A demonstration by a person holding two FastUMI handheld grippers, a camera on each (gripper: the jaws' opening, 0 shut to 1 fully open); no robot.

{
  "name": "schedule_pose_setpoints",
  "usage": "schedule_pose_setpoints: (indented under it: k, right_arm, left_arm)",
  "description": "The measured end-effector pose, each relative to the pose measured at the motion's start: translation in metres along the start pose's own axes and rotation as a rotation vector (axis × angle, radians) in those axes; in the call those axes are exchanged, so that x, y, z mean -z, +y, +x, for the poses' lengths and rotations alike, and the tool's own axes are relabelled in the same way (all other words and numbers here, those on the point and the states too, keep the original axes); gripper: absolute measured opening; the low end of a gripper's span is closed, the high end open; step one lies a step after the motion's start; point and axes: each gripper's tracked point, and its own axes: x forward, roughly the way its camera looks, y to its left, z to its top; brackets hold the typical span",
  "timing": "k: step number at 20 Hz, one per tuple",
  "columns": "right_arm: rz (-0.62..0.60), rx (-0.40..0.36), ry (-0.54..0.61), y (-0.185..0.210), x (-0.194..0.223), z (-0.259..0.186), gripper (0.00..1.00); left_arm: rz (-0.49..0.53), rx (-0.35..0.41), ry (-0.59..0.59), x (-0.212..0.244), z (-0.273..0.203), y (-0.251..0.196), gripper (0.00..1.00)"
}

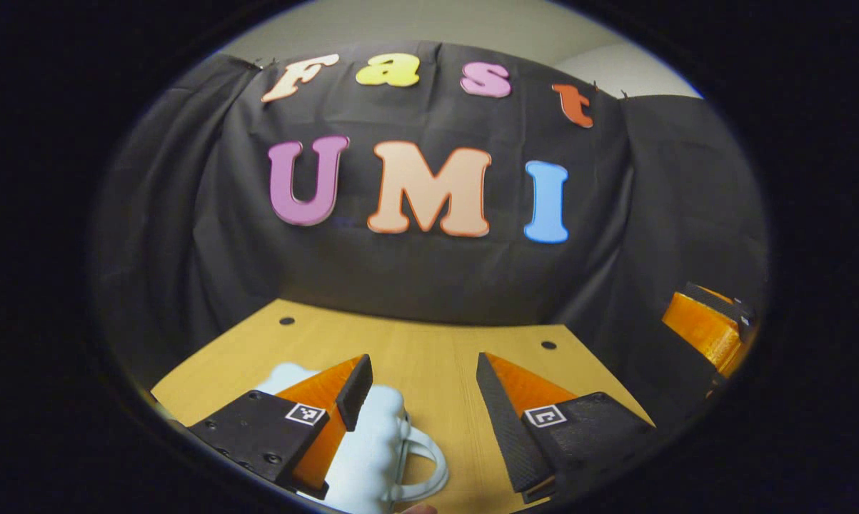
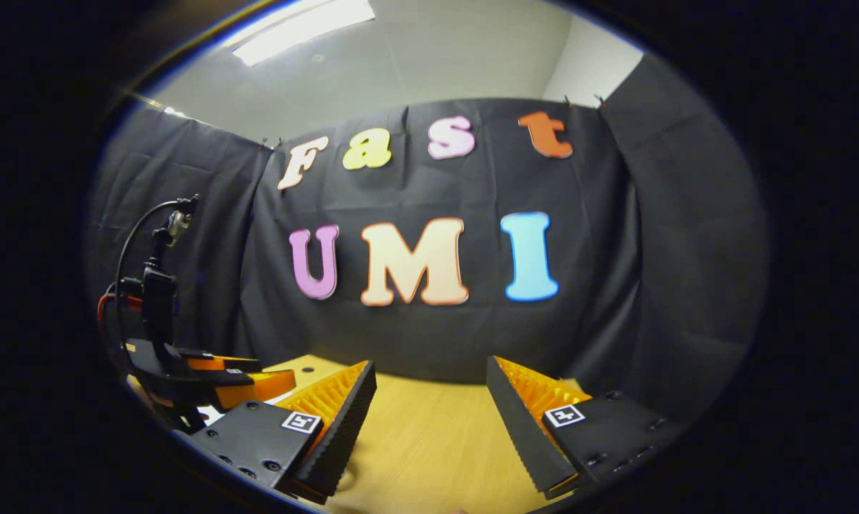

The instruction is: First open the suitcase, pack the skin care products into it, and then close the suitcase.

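Black cloth hangs as the back wall of the booth, behind a pale wooden bench (image 1: 429, 357) whose far edge meets it.

Seen from the left gripper view, the left claw (image 1: 423, 389) is spread wide, with bare bench wood showing between its two fingers and nothing pinched. Under and just past its left finger (image 1: 354, 389) lies a pale blue-white moulded suitcase (image 1: 372, 450) with a lumpy, cloud-like outline and a white loop handle (image 1: 425, 464) on the side turned toward the middle of the bench. The finger overlaps the case in the picture; whether it touches it I cannot tell. The case sits at the near left part of the bench, and whether its lid is up or down cannot be made out. Two small dark round holes (image 1: 286, 320) mark the bench near its far corners. At the right edge of this view, off the right side of the bench, part of the right claw's body shows.

From the right gripper view, the right claw (image 2: 430, 400) is likewise spread apart above bare wood, gripping nothing. Farther left, over the left side of the bench, the left claw's body (image 2: 215, 382) shows side-on, with a dark post and a looping cable (image 2: 133, 250) rising from it. Grey ceiling with a bright strip light (image 2: 300, 28) sits above the cloth.
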Motion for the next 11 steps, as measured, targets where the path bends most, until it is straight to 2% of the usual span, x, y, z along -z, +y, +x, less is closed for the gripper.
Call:
schedule_pose_setpoints:
  k: [1,2,3,4,5,6,8,9,11]
  right_arm:
    - [0.001,0.008,-0.023,0.007,-0.011,0.0,0.94]
    - [0.007,0.005,-0.04,0.017,-0.019,0.0,0.98]
    - [0.011,0.012,-0.051,0.024,-0.024,0.001,0.98]
    - [0.016,0.021,-0.056,0.027,-0.027,0.003,0.97]
    - [0.023,0.021,-0.058,0.034,-0.028,0.003,0.98]
    - [0.026,0.018,-0.061,0.041,-0.029,0.002,0.97]
    - [0.006,0.019,-0.068,0.052,-0.03,0.002,0.98]
    - [-0.011,0.025,-0.07,0.055,-0.031,0.003,0.94]
    - [-0.024,0.025,-0.062,0.065,-0.03,0.003,0.98]
  left_arm:
    - [0.016,0.005,-0.017,-0.011,0.0,0.005,0.87]
    - [0.021,0.011,-0.036,-0.019,-0.003,0.007,0.9]
    - [0.024,0.028,-0.046,-0.026,-0.005,0.007,0.87]
    - [0.023,0.034,-0.061,-0.032,-0.008,0.012,0.9]
    - [0.029,0.037,-0.077,-0.036,-0.01,0.013,0.87]
    - [0.036,0.038,-0.091,-0.041,-0.011,0.017,0.9]
    - [0.052,0.039,-0.106,-0.047,-0.013,0.034,0.9]
    - [0.058,0.045,-0.107,-0.048,-0.014,0.037,0.9]
    - [0.061,0.062,-0.108,-0.048,-0.016,0.04,0.9]
